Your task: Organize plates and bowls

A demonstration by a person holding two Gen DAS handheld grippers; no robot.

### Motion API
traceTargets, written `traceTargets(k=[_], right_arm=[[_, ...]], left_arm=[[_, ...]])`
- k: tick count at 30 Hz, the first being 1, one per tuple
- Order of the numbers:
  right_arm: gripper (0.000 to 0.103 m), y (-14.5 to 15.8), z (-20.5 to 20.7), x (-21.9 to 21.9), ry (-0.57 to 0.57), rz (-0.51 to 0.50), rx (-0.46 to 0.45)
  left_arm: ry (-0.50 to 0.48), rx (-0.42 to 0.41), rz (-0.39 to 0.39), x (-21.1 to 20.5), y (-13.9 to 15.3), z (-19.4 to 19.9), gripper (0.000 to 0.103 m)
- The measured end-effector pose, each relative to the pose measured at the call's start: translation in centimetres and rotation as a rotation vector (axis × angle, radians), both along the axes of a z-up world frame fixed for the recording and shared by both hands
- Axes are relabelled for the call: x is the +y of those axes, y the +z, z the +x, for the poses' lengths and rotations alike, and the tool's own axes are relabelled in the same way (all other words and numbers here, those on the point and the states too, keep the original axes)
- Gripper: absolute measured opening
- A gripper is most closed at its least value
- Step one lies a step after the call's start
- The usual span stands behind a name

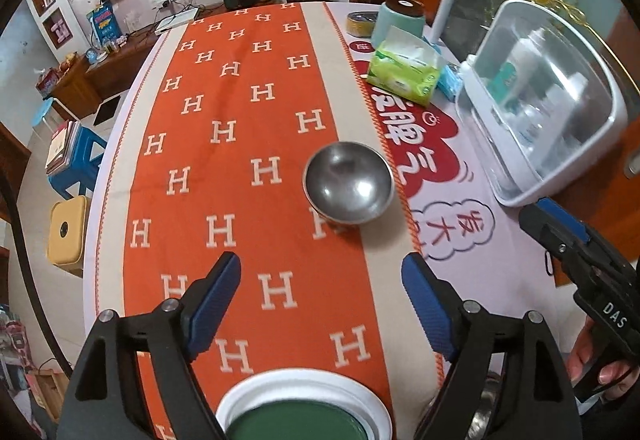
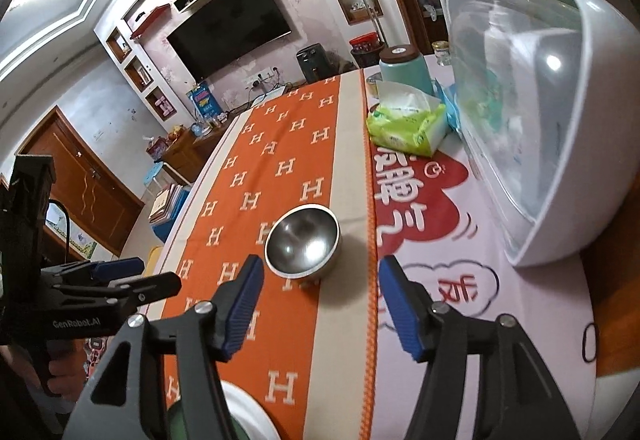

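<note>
Left hand-held gripper (image 1: 320,280): you hold it with its blue pads wide apart and nothing between them, tipped steeply down at the desk (image 1: 520,280), so it is free to take the next dish.
Right hand-held gripper (image 2: 320,286): its pads are apart too and grip nothing; the steel bowl sits just beyond the tips, not between them.
Steel bowl (image 1: 349,182): it stands upright and alone on the orange H-patterned runner (image 1: 240,160), near the runner's beige right border, well ahead of both your tools.
White-rimmed green dish (image 1: 304,408): it lies at the near edge of the desk, right under your left tool. Judging by how it lies, this is your collecting spot, which would explain why the bowl reads as the odd one out.
Second metal rim (image 1: 486,400): a sliver shows beside the green dish, behind your left tool's right finger; too little shows to tell what it is.
Clutter at right: the green tissue pack (image 1: 404,74) and the white lidded container (image 1: 560,112) crowd the far right of the desk, so the open runner is your working lane.
Likely next step: reach for the steel bowl; its rounded, slick wall may slip, so pinching the rim looks safer.
</note>
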State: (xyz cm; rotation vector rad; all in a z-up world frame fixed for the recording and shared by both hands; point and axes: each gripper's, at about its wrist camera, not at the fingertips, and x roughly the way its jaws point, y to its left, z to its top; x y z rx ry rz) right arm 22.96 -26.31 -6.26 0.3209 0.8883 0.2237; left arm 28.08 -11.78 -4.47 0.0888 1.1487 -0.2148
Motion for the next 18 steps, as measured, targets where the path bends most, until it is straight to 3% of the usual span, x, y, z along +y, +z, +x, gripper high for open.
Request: traceTargets(k=[5, 9, 18], right_arm=[[0.06, -0.8, 2.4, 1.6, 0.006, -0.038, -0.011], [0.06, -1.9, 3.3, 3.0, 0.017, -0.065, -0.006], [0.06, -5.6, 4.3, 4.2, -0.001, -0.077, 0.003]], left_arm=[[0.032, 0.022, -0.017, 0.5, -1.8, 2.7, 0.084], [0.061, 0.076, -0.071, 1.2, -4.1, 4.7, 0.084], [0.104, 0.106, -0.152, 1.6, -8.6, 7.6, 0.084]])
